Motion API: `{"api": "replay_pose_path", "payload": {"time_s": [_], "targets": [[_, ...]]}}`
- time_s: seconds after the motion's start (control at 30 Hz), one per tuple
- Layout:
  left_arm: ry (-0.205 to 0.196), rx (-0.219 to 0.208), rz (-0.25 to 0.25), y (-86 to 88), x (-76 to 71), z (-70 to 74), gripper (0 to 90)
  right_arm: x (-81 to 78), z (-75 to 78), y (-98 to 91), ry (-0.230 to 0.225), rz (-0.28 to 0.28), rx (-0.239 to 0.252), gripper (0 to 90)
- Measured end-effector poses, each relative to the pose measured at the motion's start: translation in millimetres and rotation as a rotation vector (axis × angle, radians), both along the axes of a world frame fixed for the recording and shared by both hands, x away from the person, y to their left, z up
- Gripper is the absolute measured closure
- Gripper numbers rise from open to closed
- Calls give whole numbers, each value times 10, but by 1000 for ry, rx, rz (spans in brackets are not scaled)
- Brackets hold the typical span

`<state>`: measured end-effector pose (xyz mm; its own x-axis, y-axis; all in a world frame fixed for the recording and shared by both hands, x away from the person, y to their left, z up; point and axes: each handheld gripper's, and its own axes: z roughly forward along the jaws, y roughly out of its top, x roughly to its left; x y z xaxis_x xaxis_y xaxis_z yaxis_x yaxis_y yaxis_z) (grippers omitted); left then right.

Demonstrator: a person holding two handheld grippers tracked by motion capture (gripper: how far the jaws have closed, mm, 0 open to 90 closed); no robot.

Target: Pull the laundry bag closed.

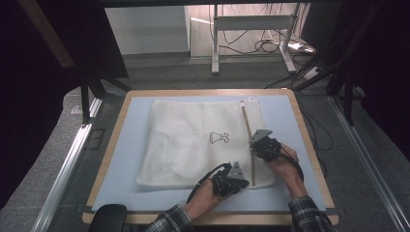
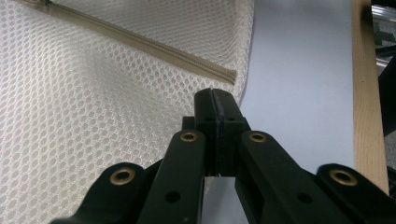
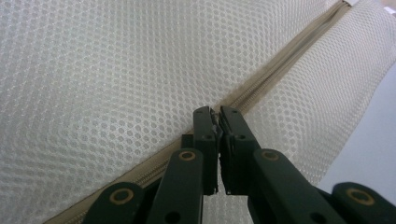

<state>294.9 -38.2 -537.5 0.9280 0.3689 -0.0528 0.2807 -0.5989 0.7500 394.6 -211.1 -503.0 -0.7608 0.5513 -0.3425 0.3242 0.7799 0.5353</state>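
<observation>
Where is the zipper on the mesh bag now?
In the high view, the zipper runs along the right side of the white mesh bag, passing between the two grippers.

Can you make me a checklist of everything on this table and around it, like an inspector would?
Surface: light blue mat on a wood-edged table, flat.
Job's things: white mesh bag lying flat, with a small black drawing on it; its tan zipper runs along the right side.
Clutter: nothing seen.
Grippers: left gripper jaws shut, at the bag's near corner by the zipper's end; whether it pinches the mesh is hard to tell. Right gripper jaws nearly together, right at the zipper.
Cables: a black cable trails from the left gripper; loose cables lie on the floor beyond.
Surroundings: grey floor, white metal stand, dark curtains at the sides.
</observation>
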Motion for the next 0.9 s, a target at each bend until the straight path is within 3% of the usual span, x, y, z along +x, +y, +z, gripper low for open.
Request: {"api": "replay_pose_path", "payload": {"time_s": [0.2, 0.9], "targets": [[10, -24, 13, -9, -7, -10, 900, 58, 5, -3, -11, -4, -3, 853], [14, -20, 18, -10, -9, -7, 900, 322, -20, 37, -41, -5, -29, 858]]}}
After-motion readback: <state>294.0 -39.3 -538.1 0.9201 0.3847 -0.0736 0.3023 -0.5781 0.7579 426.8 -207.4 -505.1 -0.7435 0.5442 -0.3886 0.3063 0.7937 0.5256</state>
